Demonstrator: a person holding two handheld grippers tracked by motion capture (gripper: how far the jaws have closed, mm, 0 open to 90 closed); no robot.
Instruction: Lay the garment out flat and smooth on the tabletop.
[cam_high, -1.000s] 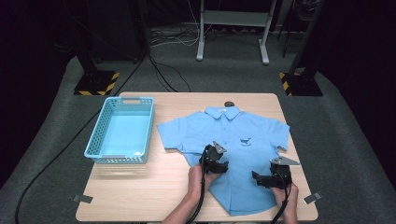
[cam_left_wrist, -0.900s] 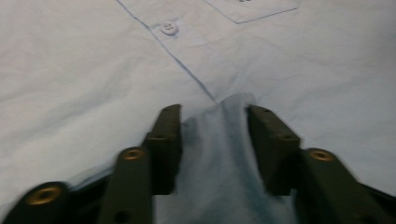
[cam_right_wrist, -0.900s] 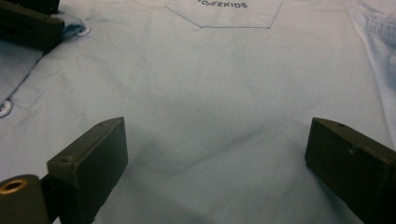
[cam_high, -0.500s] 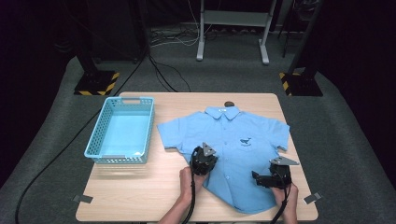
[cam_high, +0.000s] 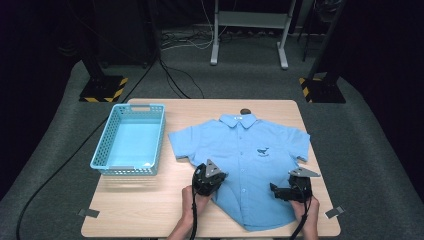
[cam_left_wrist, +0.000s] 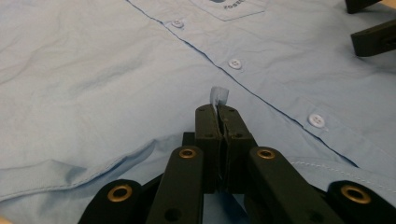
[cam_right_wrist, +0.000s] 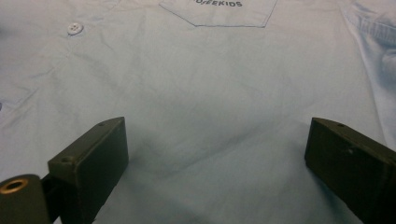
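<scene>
- While the blue shirt (cam_high: 250, 165) lies flat on the worktop (cam_high: 145, 210), left tongs (cam_left_wrist: 218, 108) pinch a fold of its fabric.
- Right tongs (cam_right_wrist: 215, 154) spread wide over shirt, gripping nothing.

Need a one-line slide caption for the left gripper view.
Left hand-held gripper pinching a fold of the light blue shirt beside its button placket.

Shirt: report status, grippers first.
Left gripper shut on a pinch of shirt. Right gripper open over the cloth. Basket off to the side, nothing in the way.
</scene>
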